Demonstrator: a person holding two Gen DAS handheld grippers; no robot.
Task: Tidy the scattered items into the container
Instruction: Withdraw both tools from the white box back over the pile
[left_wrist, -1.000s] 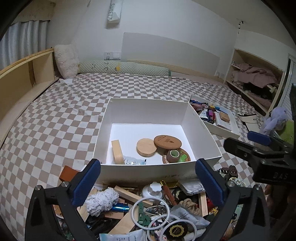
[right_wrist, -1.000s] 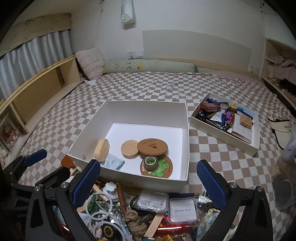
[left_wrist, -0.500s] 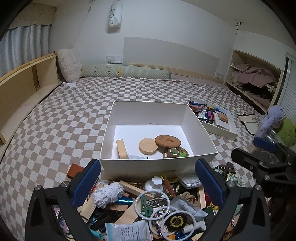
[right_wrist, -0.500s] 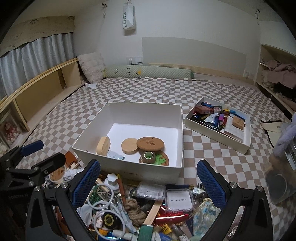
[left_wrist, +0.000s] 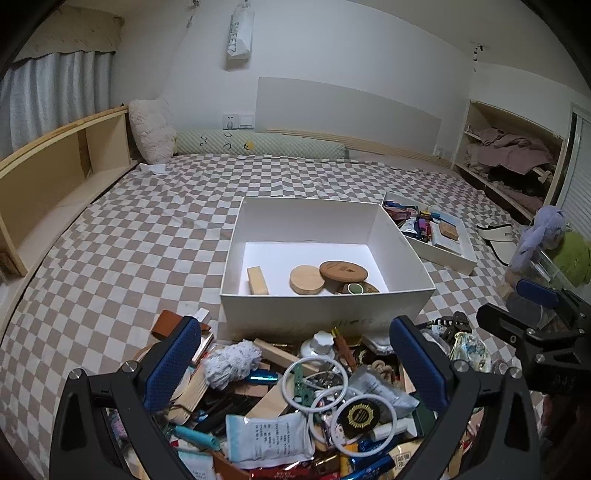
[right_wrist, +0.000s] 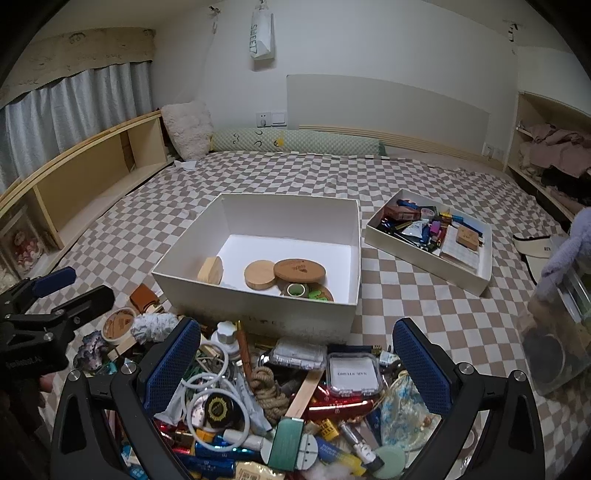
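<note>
Above a checkered bedspread (left_wrist: 122, 258), the left gripper (left_wrist: 295, 363) and right gripper (right_wrist: 297, 360) hang spread wide and empty over the pile of scattered items (right_wrist: 258, 398), which lies just before the white box (left_wrist: 325, 314) holding wooden discs (left_wrist: 307, 280).

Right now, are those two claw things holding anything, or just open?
Left gripper: open, holding nothing, above the pile of clutter.
Right gripper: open, holding nothing.
</note>
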